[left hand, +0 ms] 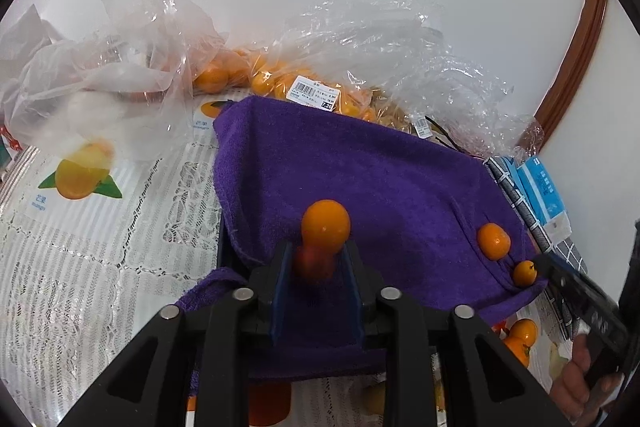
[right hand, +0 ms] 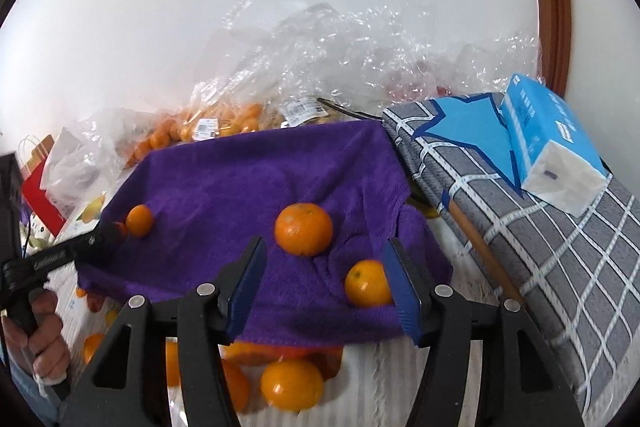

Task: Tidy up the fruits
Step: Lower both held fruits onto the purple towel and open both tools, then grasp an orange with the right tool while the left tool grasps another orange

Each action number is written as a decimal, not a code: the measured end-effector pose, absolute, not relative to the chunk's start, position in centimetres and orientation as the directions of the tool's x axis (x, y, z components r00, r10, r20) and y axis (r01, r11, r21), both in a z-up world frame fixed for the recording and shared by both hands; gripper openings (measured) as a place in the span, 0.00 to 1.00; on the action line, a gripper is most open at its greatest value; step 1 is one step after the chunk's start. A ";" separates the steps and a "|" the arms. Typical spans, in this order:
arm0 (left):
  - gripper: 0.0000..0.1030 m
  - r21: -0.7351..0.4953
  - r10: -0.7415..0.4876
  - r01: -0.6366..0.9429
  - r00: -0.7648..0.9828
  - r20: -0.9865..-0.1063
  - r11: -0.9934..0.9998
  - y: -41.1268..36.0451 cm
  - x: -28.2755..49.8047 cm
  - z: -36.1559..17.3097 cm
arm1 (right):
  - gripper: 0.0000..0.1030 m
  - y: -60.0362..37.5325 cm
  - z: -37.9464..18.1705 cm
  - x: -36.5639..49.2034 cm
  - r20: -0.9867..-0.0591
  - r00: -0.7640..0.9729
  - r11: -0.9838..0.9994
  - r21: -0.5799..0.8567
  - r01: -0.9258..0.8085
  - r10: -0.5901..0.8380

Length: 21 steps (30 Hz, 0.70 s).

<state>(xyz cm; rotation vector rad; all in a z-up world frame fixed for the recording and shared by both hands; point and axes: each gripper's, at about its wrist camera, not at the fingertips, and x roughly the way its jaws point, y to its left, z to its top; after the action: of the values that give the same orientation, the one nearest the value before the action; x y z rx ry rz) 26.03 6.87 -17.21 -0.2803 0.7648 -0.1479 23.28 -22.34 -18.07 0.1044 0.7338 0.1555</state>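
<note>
Round orange fruits (right hand: 303, 229) dot purple towel (right hand: 248, 179); both claws stand apart, empty.

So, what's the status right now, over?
Right hand-held gripper open, orange against one finger. Left hand-held gripper around blurred reddish fruit, grip unclear. Bigger orange ahead on purple towel; nothing blocking.

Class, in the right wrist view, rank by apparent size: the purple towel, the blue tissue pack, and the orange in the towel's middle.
1. purple towel
2. blue tissue pack
3. orange

Fisheye nearness may distort true sizes.
</note>
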 end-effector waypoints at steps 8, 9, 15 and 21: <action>0.45 -0.321 -0.249 0.045 0.734 -0.632 0.946 7.0 25.4 -16.5 | 0.59 -21.2 -18.9 18.6 -0.657 0.729 0.981 0.137 -0.138 0.194; 0.45 -0.331 -0.257 0.048 0.735 -0.628 0.943 7.1 25.4 -16.5 | 0.59 -21.3 -19.1 18.3 -0.667 0.721 0.982 0.138 -0.128 0.187; 0.48 -0.389 -0.298 0.053 0.740 -0.603 0.920 7.8 25.2 -16.2 | 0.59 -21.9 -19.8 17.4 -0.687 0.704 0.982 0.162 -0.094 0.180; 0.48 -0.392 -0.292 0.044 0.744 -0.601 0.919 8.2 25.2 -16.2 | 0.59 -20.9 -20.3 17.8 -0.718 0.680 0.989 0.108 -0.105 0.150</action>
<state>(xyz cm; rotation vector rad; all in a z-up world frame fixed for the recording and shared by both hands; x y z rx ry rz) 25.22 8.16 -16.15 -0.3686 0.7117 -0.1885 17.85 -20.89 -20.29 0.0591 0.8105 0.1436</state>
